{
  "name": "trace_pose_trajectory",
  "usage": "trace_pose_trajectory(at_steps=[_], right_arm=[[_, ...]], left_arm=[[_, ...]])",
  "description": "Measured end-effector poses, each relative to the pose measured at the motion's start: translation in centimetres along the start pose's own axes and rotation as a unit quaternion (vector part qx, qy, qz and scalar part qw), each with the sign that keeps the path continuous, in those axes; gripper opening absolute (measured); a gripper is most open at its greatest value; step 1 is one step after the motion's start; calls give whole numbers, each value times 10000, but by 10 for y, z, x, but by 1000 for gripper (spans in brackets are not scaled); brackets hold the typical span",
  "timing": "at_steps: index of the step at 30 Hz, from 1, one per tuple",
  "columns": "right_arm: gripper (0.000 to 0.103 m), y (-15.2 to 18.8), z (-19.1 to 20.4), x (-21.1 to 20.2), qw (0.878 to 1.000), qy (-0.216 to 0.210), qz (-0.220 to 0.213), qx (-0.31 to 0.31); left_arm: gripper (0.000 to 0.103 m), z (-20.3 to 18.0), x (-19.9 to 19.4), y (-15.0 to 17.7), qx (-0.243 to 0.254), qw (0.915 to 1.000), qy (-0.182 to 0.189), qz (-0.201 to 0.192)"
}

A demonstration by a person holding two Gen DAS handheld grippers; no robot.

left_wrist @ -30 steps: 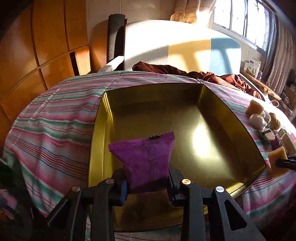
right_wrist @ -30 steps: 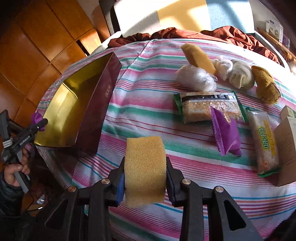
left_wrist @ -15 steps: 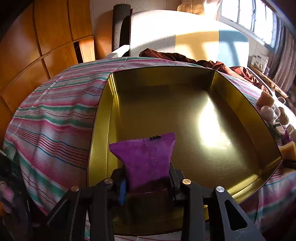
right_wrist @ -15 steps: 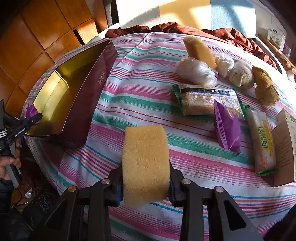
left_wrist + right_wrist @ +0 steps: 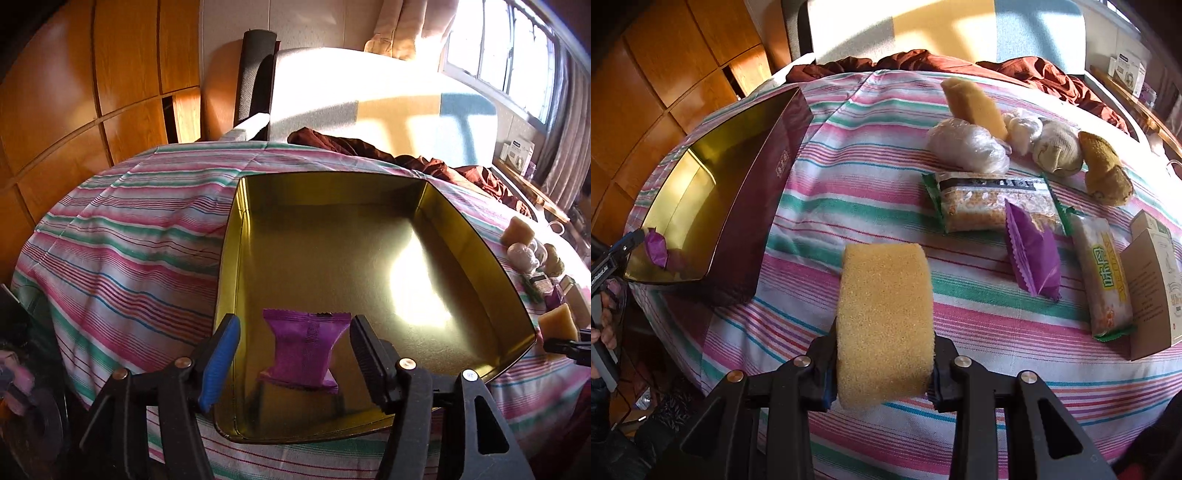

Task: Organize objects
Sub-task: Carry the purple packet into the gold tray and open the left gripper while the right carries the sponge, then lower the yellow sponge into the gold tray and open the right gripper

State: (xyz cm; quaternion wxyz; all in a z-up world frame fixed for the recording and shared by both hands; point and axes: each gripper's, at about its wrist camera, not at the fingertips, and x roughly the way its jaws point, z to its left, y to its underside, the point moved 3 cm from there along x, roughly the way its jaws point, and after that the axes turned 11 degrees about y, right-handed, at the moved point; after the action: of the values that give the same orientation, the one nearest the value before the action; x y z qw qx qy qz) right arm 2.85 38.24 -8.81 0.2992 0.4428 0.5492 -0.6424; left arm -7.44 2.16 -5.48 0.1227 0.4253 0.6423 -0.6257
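Bottom centre of the left wrist view, the left gripper point(image 5: 295, 354) is opening its jaws; the purple sachet point(image 5: 306, 353) stands free between them, inside the gold tin point(image 5: 476, 236) at its near edge. Best to lift straight back without clipping it. The right gripper point(image 5: 884, 365) clenches a yellow sponge point(image 5: 884, 321) above the striped cloth point(image 5: 849, 184), the tin at far left.

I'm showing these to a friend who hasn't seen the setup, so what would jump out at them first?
Probably the big gold-lined tin on the striped tablecloth, with a purple packet in its near corner between the left gripper's opening jaws, no longer pinched. Next, the yellow sponge squeezed in the right gripper, large in the foreground. Beyond it, snack packets and wrapped bundles lie scattered to the right.
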Motion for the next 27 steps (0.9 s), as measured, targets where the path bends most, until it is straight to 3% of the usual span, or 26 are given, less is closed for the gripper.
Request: trace_pose_trajectory(at_steps=[4,8,13,19,22,24,27], right_arm=[[35,-22,19,-35,9978,-259,-573,193],[36,-48,79,-57,9923,-745,-934,-320],[36,-60,167,-47,9862,-883,-909,-1062],[37,-60,225,-14,9871,-894,-571,-1198],[58,-56,243,3,9860,-988,-392,-1285],[85,-51,249,7,9846,-1127,-320,-1297],[88,-45,250,7,9831,-1184,-353,-1351]], left_arm=[[66,6,-21,-5,-99,9996,-59,-275],[70,12,-37,-8,-208,9985,-132,-487],[77,21,-48,-6,-433,9973,-177,-564],[80,34,-54,-2,-697,9950,-396,-592],[81,39,-55,-2,-755,9939,-532,-609],[82,41,-57,-1,-793,9931,-592,-635],[84,43,-57,-1,-792,9925,-655,-656]])
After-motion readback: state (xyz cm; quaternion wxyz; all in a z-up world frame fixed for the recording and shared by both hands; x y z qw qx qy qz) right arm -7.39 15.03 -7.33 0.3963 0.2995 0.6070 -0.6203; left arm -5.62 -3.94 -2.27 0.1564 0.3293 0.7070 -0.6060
